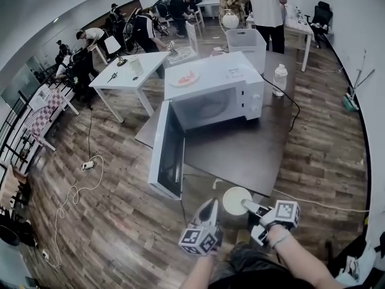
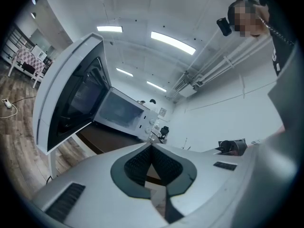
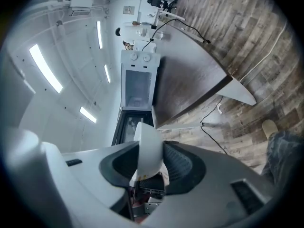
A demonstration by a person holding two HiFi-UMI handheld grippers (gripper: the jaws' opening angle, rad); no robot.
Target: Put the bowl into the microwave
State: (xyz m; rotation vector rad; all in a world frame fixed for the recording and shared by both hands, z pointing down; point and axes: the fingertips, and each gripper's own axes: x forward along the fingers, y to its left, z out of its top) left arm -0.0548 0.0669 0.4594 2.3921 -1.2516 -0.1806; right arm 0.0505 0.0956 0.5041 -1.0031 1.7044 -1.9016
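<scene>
The white microwave (image 1: 213, 95) sits on a dark desk (image 1: 240, 152). Its door (image 1: 168, 152) is swung wide open to the left and reaches out past the desk's near edge. The open cavity faces the person, with a stretch of bare dark top in front of it. A plate (image 1: 184, 78) with something red on it rests on the microwave's roof. A water bottle (image 1: 280, 79) stands to the right of the microwave, and a black cable (image 1: 290, 104) trails across that side of the desk. Behind are a white crate (image 1: 246, 44), a white desk (image 1: 129, 71) and several people.

The bowl (image 1: 236, 200) is pale cream, round and plain. It is held in the air just short of the desk's near edge, above the wood floor and to the right of the open door. The right tool (image 1: 251, 208) pinches its rim, and the right gripper view shows the bowl's wall edge-on between the dark pads. The left tool (image 1: 210, 205) hangs just beside the bowl with its jaws pressed together on nothing.
</scene>
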